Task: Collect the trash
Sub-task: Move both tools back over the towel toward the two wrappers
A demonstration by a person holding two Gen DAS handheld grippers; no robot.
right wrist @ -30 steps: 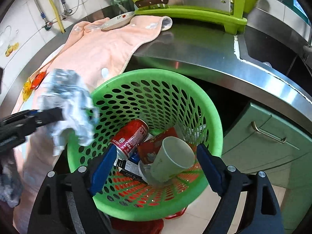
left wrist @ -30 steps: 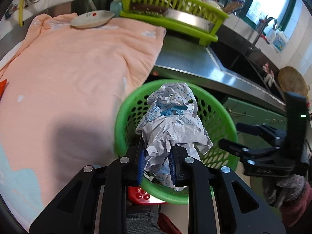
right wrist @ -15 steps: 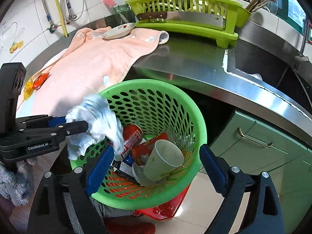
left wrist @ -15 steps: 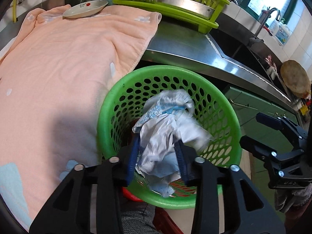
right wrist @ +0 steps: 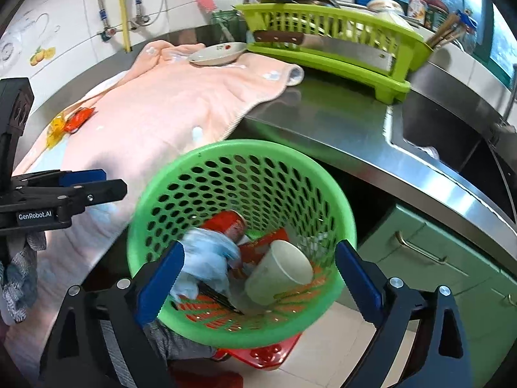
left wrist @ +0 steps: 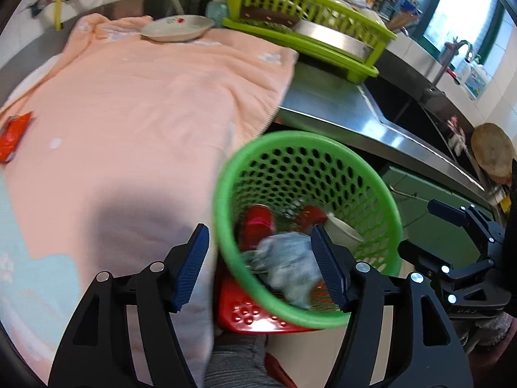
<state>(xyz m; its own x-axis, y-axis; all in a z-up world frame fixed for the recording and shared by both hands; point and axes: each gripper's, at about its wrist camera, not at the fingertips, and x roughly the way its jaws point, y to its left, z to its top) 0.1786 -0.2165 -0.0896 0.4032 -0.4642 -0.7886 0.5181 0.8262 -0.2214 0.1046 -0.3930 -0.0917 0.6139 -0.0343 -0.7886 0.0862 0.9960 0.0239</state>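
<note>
The crumpled white-and-blue paper (left wrist: 287,265) (right wrist: 206,255) lies blurred inside the green perforated basket (left wrist: 307,139) (right wrist: 242,145), free of any pad. It rests beside a red can (left wrist: 257,223) (right wrist: 226,223) and a pale cup (left wrist: 342,232) (right wrist: 278,271). My left gripper (left wrist: 258,268) (right wrist: 110,182) hovers over the basket's left rim, its jaws opening with nothing gripped. Over the basket's near rim my right gripper (right wrist: 260,279) (left wrist: 429,229) is also opening, empty. An orange-red wrapper (left wrist: 13,132) (right wrist: 76,119) lies on the towel at the left.
A peach towel (left wrist: 145,113) covers the steel counter, with a plate (left wrist: 177,29) at its far end. A lime dish rack (right wrist: 329,38) with a cleaver sits behind, and a sink (right wrist: 436,129) to the right. The basket stands on a red stool (left wrist: 252,313) before green cabinets (right wrist: 436,258).
The left jaws spread and let go of the crumpled paper, which dropped into the basket. The left gripper drew back to the left. The right jaws widened too.
</note>
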